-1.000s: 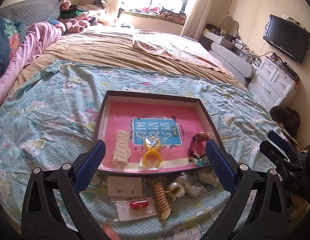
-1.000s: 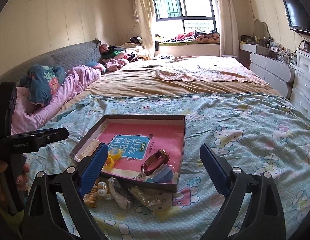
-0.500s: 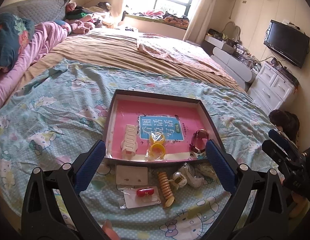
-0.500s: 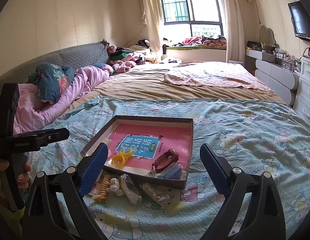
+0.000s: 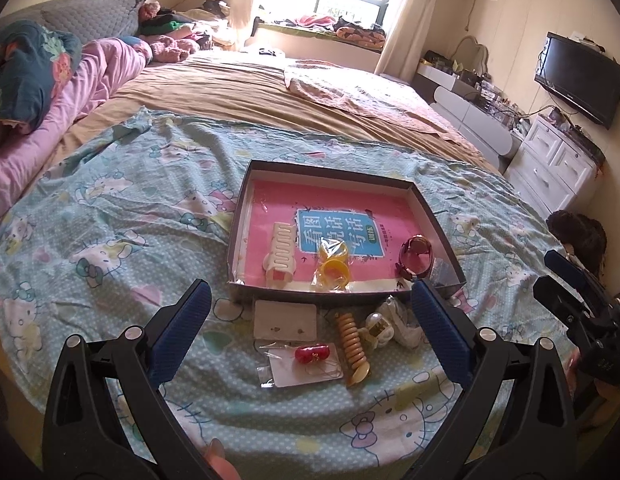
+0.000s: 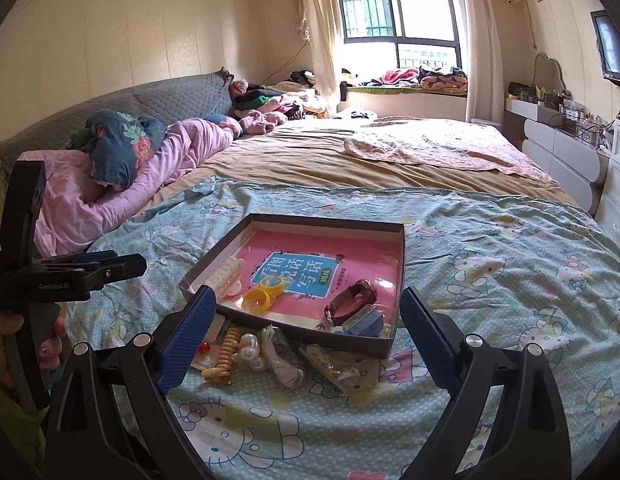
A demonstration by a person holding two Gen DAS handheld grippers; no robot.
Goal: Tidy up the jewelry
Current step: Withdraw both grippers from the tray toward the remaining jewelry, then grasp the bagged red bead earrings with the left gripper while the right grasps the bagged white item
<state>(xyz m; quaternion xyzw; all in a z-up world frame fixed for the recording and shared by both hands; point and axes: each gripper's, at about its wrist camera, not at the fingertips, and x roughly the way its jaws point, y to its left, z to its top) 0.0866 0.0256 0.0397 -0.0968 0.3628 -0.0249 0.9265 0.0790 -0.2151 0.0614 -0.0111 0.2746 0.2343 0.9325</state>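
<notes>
Both grippers have pulled back, jaws spread and empty; the shallow box (image 5: 437, 222) holds pink-lined jewelry.

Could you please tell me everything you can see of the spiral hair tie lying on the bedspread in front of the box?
The spiral hair tie is a tan, glossy, plastic-looking coil, stretched into a short ridged tube rather than a ring. It lies flat on the Hello Kitty bedspread, just outside the box's near wall, one end pointing toward that wall. A clear packet holding a red bead lies along one side and a small pearly piece along the other. Neither tool touches it.
</notes>
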